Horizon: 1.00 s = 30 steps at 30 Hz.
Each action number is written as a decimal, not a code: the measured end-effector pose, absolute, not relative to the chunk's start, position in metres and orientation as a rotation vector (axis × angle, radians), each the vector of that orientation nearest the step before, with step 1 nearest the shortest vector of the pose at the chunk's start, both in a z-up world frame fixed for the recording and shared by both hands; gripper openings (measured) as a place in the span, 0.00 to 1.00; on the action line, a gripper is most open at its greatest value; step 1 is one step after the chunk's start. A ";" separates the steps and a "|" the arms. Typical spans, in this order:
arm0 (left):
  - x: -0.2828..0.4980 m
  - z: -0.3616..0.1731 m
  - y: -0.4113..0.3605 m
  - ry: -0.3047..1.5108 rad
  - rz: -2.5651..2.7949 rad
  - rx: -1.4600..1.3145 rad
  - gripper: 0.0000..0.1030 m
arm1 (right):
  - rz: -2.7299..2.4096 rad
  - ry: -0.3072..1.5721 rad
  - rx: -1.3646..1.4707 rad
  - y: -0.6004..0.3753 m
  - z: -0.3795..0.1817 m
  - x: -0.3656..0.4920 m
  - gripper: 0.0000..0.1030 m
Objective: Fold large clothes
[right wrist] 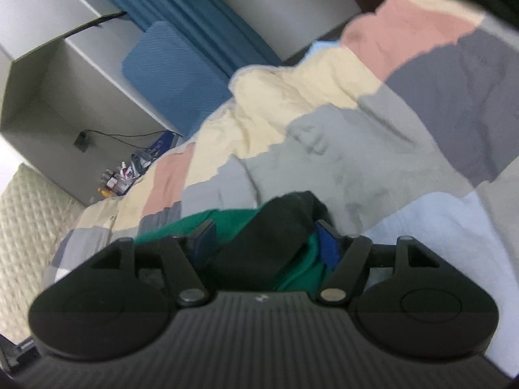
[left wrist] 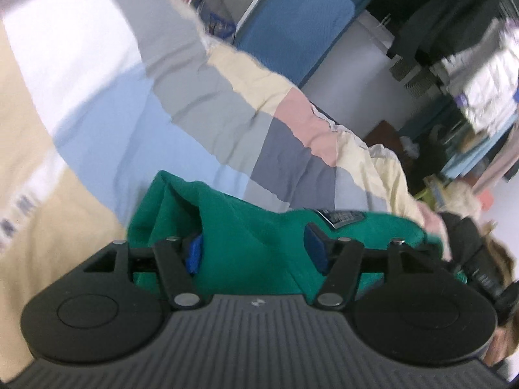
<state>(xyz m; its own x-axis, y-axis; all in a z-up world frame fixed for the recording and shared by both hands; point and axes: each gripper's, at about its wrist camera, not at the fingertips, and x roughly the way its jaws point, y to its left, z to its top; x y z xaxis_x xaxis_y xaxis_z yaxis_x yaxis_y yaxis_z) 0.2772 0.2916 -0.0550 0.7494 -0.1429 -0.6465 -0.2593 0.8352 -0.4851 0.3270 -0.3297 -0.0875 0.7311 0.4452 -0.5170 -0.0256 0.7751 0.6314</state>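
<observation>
Both views motion-blurred. Green garment (left wrist: 246, 227) lay on patchwork bedspread (left wrist: 136, 123), its lower part hidden behind gripper bodies. Dark label (left wrist: 340, 218) on garment, writing unreadable. Left gripper (left wrist: 256, 249) spread, green cloth between blue pads (left wrist: 194, 253), not pinched. Right gripper (right wrist: 266, 243) spread too, dark fold (right wrist: 275, 227) bunched between fingers, contact unclear. Blue cushion (right wrist: 175, 74) beyond bedspread's far edge.

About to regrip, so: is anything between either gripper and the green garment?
Nothing visible. The green garment lies directly between the open fingers of the left gripper and of the right gripper, on the patchwork bedspread.
</observation>
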 end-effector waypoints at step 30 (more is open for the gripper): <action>0.184 -0.056 0.242 0.754 0.125 -0.501 0.68 | 0.589 0.487 -0.162 -0.142 -0.053 0.205 0.84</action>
